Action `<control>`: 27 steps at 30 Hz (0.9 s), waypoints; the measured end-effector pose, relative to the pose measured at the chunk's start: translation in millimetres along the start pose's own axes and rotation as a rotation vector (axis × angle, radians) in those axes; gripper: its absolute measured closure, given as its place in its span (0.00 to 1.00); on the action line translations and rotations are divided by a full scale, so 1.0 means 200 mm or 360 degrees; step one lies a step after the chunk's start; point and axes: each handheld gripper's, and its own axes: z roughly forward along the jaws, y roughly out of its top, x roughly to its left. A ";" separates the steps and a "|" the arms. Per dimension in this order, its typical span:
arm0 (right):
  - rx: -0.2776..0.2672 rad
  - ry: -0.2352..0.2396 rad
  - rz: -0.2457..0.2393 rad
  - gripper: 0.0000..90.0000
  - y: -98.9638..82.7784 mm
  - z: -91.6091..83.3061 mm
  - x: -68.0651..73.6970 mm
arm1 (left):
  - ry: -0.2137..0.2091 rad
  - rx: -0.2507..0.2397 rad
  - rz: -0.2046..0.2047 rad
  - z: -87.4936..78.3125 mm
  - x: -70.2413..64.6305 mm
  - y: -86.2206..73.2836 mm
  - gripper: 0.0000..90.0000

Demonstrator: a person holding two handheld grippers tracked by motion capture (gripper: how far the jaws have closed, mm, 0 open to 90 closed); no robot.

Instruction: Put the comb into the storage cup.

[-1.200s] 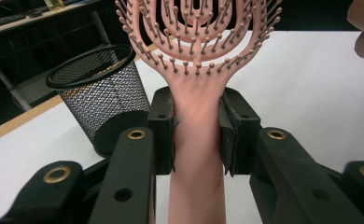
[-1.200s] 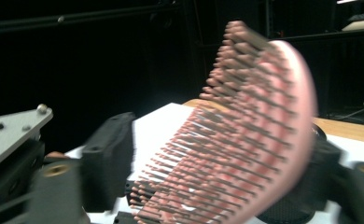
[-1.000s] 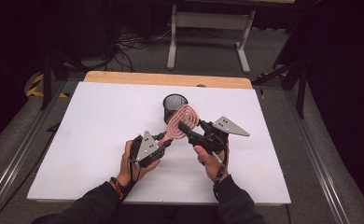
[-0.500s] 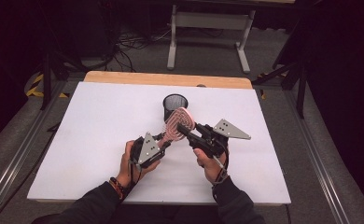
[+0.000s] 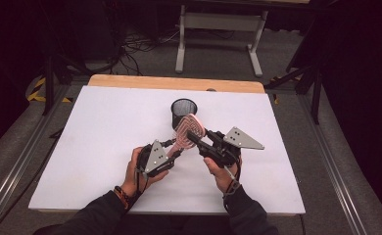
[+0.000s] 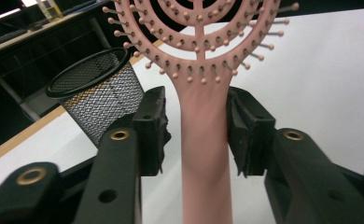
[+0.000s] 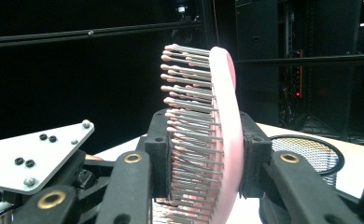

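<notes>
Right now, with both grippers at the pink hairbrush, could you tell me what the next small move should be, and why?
Probably draw the left gripper back off the handle. Its jaws have just been opening and now stand clear of the pink hairbrush, while the right gripper is clamped across the brush head. That would likely free the right hand to carry the brush to the black mesh cup just behind.

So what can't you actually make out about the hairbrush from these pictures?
- Left gripper view: top of the pink hairbrush head, cut off by the upper edge.
- Right gripper view: its handle, hidden behind the jaws.
- High view: whether the left gripper touches the handle, too small.
- Mesh cup: contents unreadable.
</notes>
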 end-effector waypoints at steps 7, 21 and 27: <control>-0.0001 -0.0046 -0.0056 0.71 0.01 -0.02 -0.01 | -0.0021 0.0028 -0.0030 0.00 0.01 -0.01 0.41; 0.0016 -0.0132 -0.0170 0.72 0.03 -0.07 -0.03 | -0.0126 0.0016 -0.0078 -0.03 0.03 -0.02 0.18; 0.0000 -0.0156 -0.0174 0.72 0.04 -0.09 -0.04 | -0.0152 -0.0005 -0.0097 -0.08 0.08 -0.02 0.16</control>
